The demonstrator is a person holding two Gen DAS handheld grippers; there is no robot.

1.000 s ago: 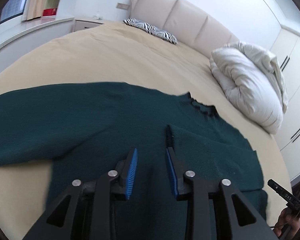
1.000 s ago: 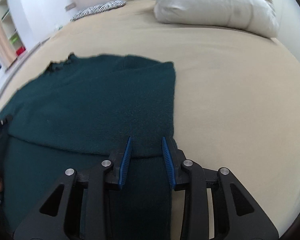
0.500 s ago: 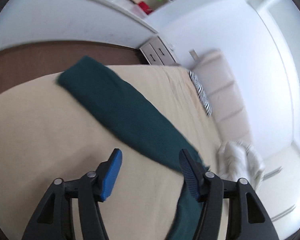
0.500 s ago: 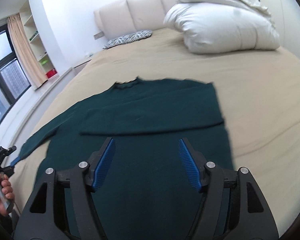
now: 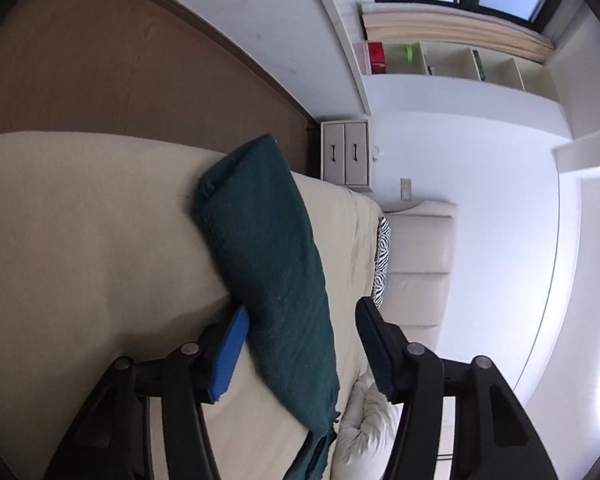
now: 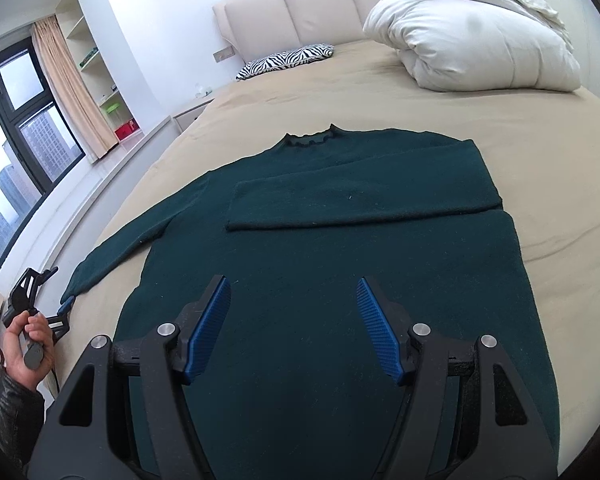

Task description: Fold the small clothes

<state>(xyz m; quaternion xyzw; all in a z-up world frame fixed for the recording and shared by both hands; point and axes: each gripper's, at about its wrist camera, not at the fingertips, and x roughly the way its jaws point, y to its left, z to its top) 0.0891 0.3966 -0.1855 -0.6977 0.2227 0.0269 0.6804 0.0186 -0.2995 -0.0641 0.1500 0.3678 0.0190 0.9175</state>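
A dark green sweater (image 6: 340, 264) lies flat on the beige bed (image 6: 540, 152). Its right sleeve (image 6: 360, 196) is folded across the chest. Its left sleeve (image 6: 140, 232) stretches out toward the bed's left edge. My right gripper (image 6: 294, 322) is open and empty, hovering above the sweater's lower body. My left gripper (image 5: 300, 344) is open, rolled sideways, with the left sleeve (image 5: 268, 264) lying between its jaws near the cuff (image 5: 220, 176). The left gripper also shows in the right wrist view (image 6: 46, 300), held in a hand at the cuff.
A white folded duvet (image 6: 472, 36) and a zebra pillow (image 6: 286, 60) lie at the head of the bed by the padded headboard (image 6: 300, 12). A nightstand (image 5: 346, 152), shelves (image 5: 452, 60) and a window (image 6: 16, 140) stand left of the bed.
Both grippers opened. The right one let go of the folded right sleeve and drew back above the sweater. The left one swung out to the left sleeve's cuff end and rolled sideways.
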